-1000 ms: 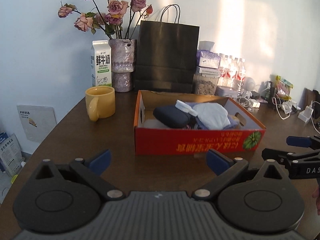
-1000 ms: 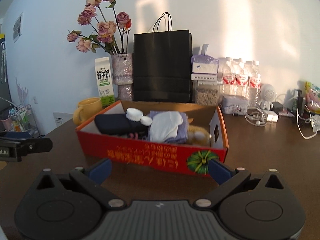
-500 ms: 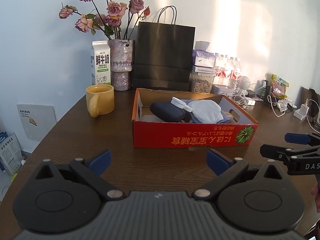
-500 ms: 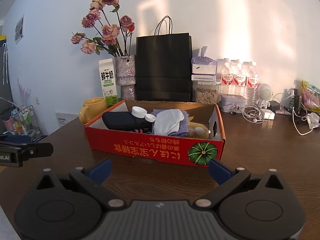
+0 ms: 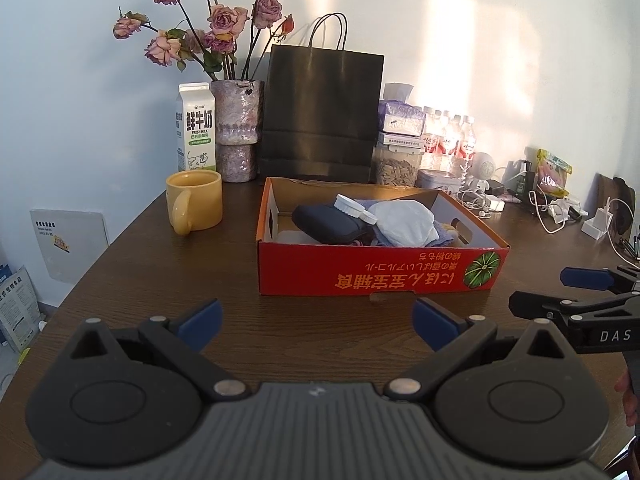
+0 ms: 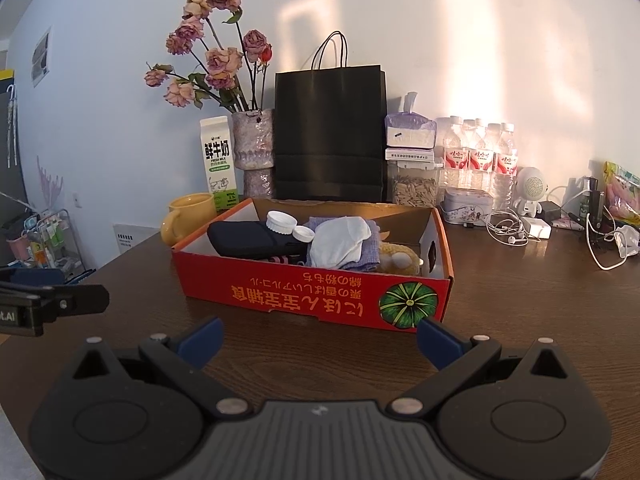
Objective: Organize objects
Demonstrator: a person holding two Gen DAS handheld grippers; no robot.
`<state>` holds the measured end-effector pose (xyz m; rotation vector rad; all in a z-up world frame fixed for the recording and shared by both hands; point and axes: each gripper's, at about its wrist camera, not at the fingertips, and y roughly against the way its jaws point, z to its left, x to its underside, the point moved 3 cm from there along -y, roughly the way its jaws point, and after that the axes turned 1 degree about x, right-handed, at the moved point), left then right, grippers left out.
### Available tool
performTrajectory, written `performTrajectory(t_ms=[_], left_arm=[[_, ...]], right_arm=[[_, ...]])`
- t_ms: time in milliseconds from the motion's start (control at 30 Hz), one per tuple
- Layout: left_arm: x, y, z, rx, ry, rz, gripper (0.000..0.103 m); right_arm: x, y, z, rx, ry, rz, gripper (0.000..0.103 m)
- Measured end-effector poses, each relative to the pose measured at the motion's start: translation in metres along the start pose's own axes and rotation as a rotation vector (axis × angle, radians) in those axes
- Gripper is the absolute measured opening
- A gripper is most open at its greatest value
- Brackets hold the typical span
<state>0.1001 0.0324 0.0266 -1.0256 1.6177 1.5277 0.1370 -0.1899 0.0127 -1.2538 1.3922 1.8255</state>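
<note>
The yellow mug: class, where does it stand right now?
The yellow mug stands on the table's left side in the left wrist view, left of the red box and just before the milk carton.

On the tabletop the cardboard box sits at centre with a pouch, two lids and a cloth in it. The mug stands at its 9 o'clock. At 12 o'clock stands the paper bag, at 11 the vase and milk carton, at 1 the bottles.
</note>
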Motion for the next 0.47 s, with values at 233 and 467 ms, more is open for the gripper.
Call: performTrajectory(t_ms=[233,467], left_arm=[[0.0027,-0.0004,-0.0019,-0.003,-0.003,0.011,0.103],[0.0037,0.0007,-0.0031,0.024,0.001,0.023,0.103]], right_arm=[[0.0011,-0.0013,0.0008,-0.001,-0.001,0.002,0.103],[0.0012,-0.0015,0.0012,-0.001,0.0,0.003,0.103]])
